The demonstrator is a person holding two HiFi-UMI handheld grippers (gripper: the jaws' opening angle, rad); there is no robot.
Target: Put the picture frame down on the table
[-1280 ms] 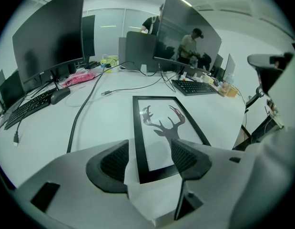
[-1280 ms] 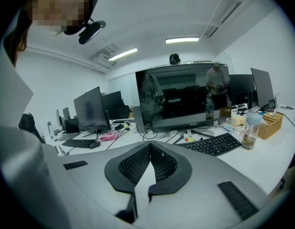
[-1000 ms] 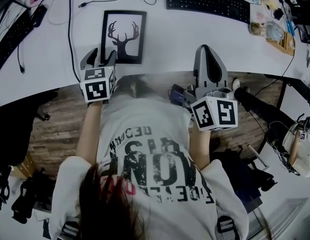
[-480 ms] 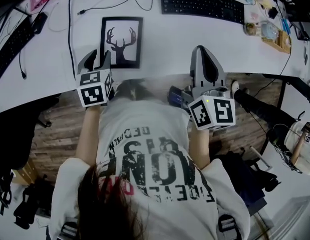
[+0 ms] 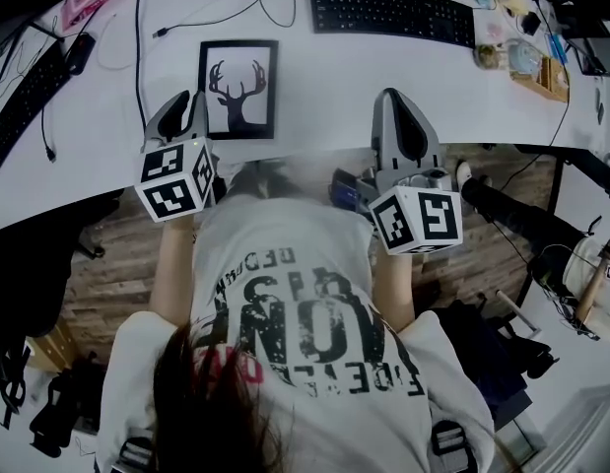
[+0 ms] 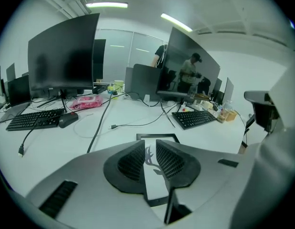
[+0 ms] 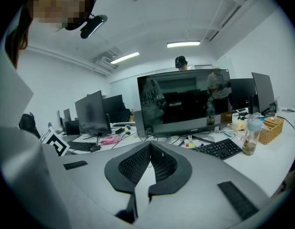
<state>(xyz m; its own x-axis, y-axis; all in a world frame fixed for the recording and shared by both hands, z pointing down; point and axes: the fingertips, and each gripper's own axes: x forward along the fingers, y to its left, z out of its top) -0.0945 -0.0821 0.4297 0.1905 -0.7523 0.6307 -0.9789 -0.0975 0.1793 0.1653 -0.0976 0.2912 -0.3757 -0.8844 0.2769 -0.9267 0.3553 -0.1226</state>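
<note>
Already the picture frame lies flat on the white worktop, close to its near edge, with the deer print facing up and the antlers pointing away from the person. Its long axis runs away from the person, roughly along the line the left gripper points. From those jaws the frame sits just ahead and a little to the right. The left gripper view looks down through the jaws onto the white of the print.

The left jaws have just been closing. They now stand a narrow slit apart and nothing is clamped between them, so the frame looks released. The right gripper is well apart from the frame, over the worktop edge. Its jaws meet at the tips and hold nothing. The left hand is clearly the nearer one, so any further nudge or withdrawal would probably fall to it.

Several things are hard to settle. In the head view the left jaws overlap the frame's near left corner, so whether they touch it cannot be read from above. In the left gripper view the jaws cover both long sides of the frame. No view shows the frame's back or any stand on it.
</note>
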